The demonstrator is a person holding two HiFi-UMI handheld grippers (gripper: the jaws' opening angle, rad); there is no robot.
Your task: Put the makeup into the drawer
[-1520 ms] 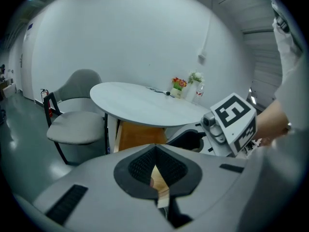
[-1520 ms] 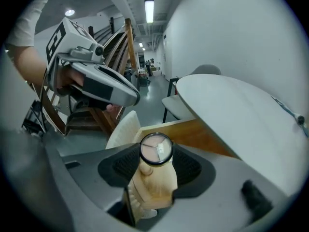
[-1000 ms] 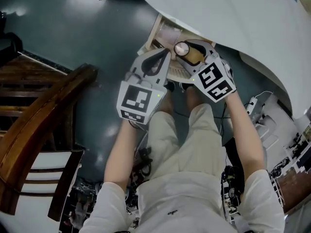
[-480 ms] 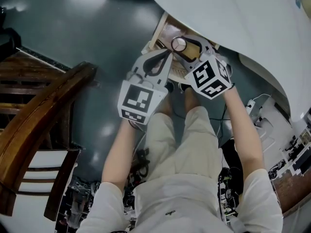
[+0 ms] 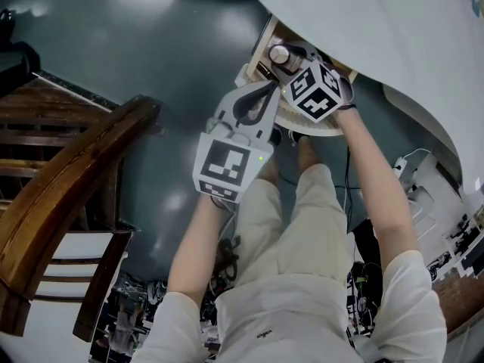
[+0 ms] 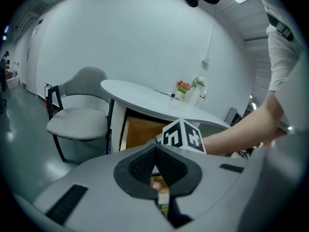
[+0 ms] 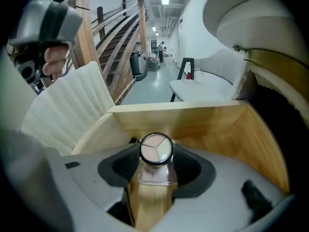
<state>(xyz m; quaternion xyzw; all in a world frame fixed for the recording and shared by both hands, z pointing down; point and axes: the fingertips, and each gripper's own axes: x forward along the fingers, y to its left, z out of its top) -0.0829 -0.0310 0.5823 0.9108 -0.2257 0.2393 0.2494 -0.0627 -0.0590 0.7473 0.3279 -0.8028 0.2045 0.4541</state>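
The right claw point(image 7: 155, 158) grasps the makeup bottle point(image 7: 152, 185) just below its cap over the open drawer point(image 7: 215, 124); it is likely rigid, slick and breakable, and the left claw point(image 6: 155, 154) is clenched empty.

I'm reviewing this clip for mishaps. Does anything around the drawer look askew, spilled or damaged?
Nothing stands out. The right tool grips the makeup bottle evenly over the open wooden drawer, and no spill or damage shows. The left tool is shut with nothing in it.
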